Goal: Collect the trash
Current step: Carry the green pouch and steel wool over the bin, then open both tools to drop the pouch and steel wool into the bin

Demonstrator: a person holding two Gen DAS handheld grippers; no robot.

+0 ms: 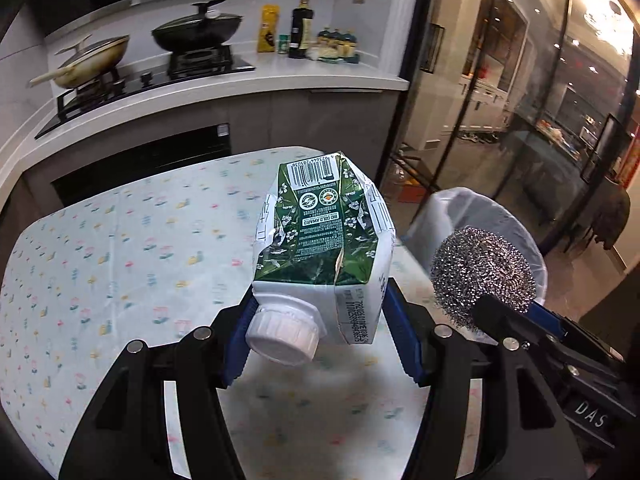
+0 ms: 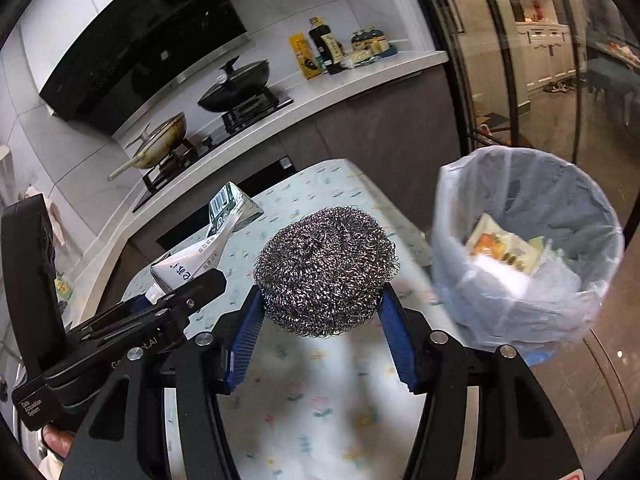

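My left gripper [image 1: 320,332] is shut on a crumpled green and white carton [image 1: 324,240] with a white screw cap, held above the floral tablecloth [image 1: 120,264]. My right gripper [image 2: 320,316] is shut on a steel wool scrubber [image 2: 326,270], held above the table's right part. The scrubber also shows in the left wrist view [image 1: 482,272], and the carton in the right wrist view [image 2: 208,248]. A bin lined with a white bag [image 2: 528,256] stands just right of the table edge, with a yellow wrapper [image 2: 504,246] and white trash inside.
Behind the table runs a kitchen counter [image 1: 320,72] with a gas hob, a black lidded wok [image 1: 198,30], a pale pan [image 1: 92,60] and several bottles. Glass sliding doors [image 1: 500,100] stand at the right beyond the bin.
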